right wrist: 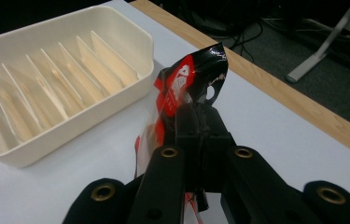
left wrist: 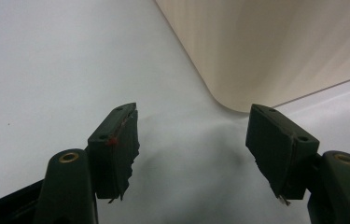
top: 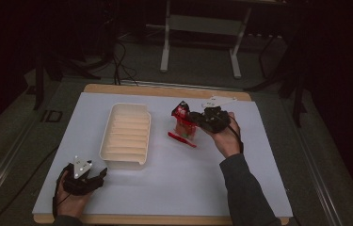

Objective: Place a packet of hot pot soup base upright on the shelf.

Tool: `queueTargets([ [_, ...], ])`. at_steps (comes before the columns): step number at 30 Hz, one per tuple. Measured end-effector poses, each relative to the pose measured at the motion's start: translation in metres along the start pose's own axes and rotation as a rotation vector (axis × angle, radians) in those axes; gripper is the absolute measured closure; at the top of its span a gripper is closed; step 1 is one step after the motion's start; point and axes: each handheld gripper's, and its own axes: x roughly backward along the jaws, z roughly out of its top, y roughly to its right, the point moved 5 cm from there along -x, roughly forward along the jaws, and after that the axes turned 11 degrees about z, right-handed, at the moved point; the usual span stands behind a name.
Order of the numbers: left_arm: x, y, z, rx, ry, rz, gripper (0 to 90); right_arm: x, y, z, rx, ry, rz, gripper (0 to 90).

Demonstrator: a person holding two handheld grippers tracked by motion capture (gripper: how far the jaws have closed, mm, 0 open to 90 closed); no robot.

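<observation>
At the near left corner of the pale grey tabletop (top: 259, 179), the left gripper (top: 100, 176) rests low in the person's left hand (top: 70, 197), its two black jaws spread wide apart with nothing between them. In the left gripper view, bare table surface lies between and ahead of those released jaws, and the rounded corner of the cream-coloured plastic tray with upright dividers (left wrist: 275, 51) sits just beyond the right-hand jaw, apart from it. From the high view that divided tray (top: 113, 155) lies lengthwise left of the table's middle, between the two grippers, its slots standing free of any item. To its right, the right gripper (top: 191, 116) is held in the person's right hand (top: 226, 136), the dark sleeve (top: 244, 188) running back toward the near edge. Its jaws are clenched tight on a glossy red, black and clear plastic snack packet (top: 184, 121), pinching the film near the upper part. In the right gripper view the packet (right wrist: 186, 88) rises out above the closed jaw tips, its crinkled red-and-black top standing upright and slightly tilted, while its clear lower part hangs down to the left side of the jaws. Below the jaws in the high view, a narrow red strip (top: 181, 139) lies flat on the table just beside the packet's lower end; whether it belongs to the packet cannot be told.
</observation>
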Motion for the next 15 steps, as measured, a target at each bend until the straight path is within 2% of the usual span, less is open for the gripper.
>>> queueTargets([
  [11, 0.0, 0.0, 0.0, 0.0, 0.0, -0.002, 34.5, -0.013, -0.005, 0.012, 0.03, -0.01, 0.005, 88.8],
  [15, 0.0, -0.001, 0.0, 0.012, 0.002, -0.004, 34.4, -0.018, -0.007, 0.017, 0.033, -0.007, 0.008, 88.8],
])
